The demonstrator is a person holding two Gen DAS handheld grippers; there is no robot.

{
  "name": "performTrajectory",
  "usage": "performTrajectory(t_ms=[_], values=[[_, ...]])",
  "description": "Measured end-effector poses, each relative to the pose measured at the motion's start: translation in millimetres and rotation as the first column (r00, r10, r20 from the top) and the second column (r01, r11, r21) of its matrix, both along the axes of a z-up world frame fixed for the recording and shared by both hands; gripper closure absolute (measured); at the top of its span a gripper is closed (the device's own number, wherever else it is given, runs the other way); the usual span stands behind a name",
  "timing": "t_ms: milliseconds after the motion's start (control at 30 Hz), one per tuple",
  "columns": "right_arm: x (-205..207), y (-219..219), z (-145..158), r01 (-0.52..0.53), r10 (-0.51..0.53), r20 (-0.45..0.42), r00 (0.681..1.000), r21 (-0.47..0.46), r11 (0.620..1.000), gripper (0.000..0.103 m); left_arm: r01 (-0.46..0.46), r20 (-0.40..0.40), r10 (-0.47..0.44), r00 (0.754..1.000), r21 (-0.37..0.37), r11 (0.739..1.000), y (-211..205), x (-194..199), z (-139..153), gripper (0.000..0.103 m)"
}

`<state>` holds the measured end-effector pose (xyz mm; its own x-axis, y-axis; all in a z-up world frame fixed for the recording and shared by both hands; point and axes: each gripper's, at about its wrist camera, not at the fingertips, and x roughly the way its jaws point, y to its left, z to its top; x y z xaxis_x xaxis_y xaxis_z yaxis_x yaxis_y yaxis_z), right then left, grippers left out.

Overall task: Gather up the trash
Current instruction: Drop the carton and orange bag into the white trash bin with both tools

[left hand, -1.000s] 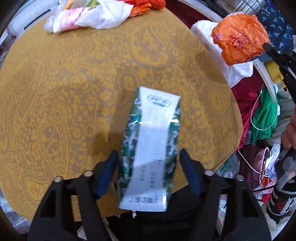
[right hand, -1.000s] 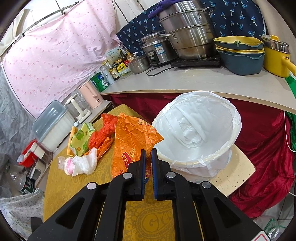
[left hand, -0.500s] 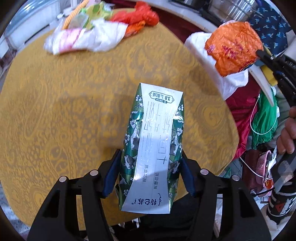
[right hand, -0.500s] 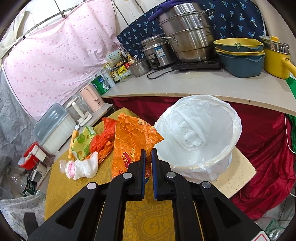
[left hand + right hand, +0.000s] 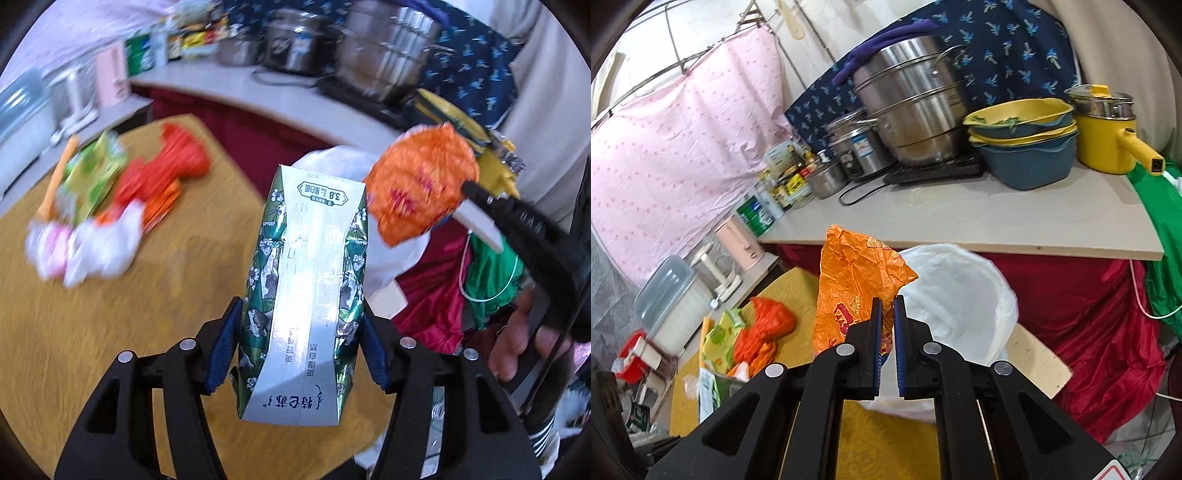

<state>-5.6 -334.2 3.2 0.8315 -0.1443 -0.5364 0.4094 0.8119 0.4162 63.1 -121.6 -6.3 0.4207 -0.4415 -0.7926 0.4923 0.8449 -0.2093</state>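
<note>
Since a second ago, both grippers' trash has risen toward the bin (image 5: 964,291).

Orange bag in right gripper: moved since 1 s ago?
Yes. The orange bag in the right gripper has risen: its top now overlaps the counter edge, and it sits beside the white-lined bin.

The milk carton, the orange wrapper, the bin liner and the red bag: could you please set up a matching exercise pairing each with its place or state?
Things:
1. milk carton
2. orange wrapper
3. white bin liner
4. red bag

Places or states:
A. lying on the yellow table among other litter
B. pinched in the right gripper
C. lining the bin beside the table
D. clamped in the left gripper

Pairs: 1-D, 2-B, 3-C, 4-A
</note>
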Motion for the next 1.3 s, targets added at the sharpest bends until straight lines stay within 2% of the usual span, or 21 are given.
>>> performTrajectory(t_ms=[167, 333, 733, 800, 867, 933, 1033, 1167, 1300], values=[[-1, -29, -1, 0.065, -0.065, 0.003, 0.998, -0.003, 0.998, 0.096, 0.062, 0.029, -0.061, 0.998, -0.031, 0.998, -35, 19, 5, 0.046], [5, -49, -7, 0.102, -0.102, -0.008, 0.995, 0.000, 0.995, 0.096, 0.101, 0.039, -0.100, 0.994, -0.029, 0.994, -72, 43, 2, 0.046], [38, -66, -32, 0.107, -0.106, -0.049, 0.993, 0.017, 0.994, 0.096, 0.125, 0.021, -0.124, 0.992, -0.019, 0.992, -108, 73, -21, 0.046], [44, -67, -34, 0.098, -0.097, -0.051, 0.994, 0.022, 0.995, 0.091, 0.122, 0.018, -0.121, 0.992, -0.017, 0.992, -109, 77, -24, 0.045], [48, -67, -35, 0.109, -0.107, -0.048, 0.993, 0.025, 0.994, 0.088, 0.111, 0.029, -0.111, 0.993, -0.008, 0.994, -110, 80, -24, 0.034], [50, -68, -34, 0.109, -0.108, -0.041, 0.993, 0.034, 0.993, 0.074, 0.095, 0.049, -0.094, 0.994, -0.015, 0.995, -108, 81, -21, 0.027], [49, -66, -28, 0.112, -0.111, -0.021, 0.994, 0.030, 0.993, 0.069, 0.084, 0.067, -0.082, 0.994, -0.019, 0.996, -105, 83, -15, 0.020], [46, -61, -22, 0.109, -0.109, -0.006, 0.994, 0.028, 0.994, 0.067, 0.072, 0.080, -0.070, 0.994, -0.025, 0.997, -99, 83, -9, 0.020], [41, -53, -15, 0.105, -0.105, 0.005, 0.994, 0.023, 0.994, 0.061, 0.054, 0.098, -0.050, 0.994, -0.029, 0.998, -89, 82, -1, 0.020]])
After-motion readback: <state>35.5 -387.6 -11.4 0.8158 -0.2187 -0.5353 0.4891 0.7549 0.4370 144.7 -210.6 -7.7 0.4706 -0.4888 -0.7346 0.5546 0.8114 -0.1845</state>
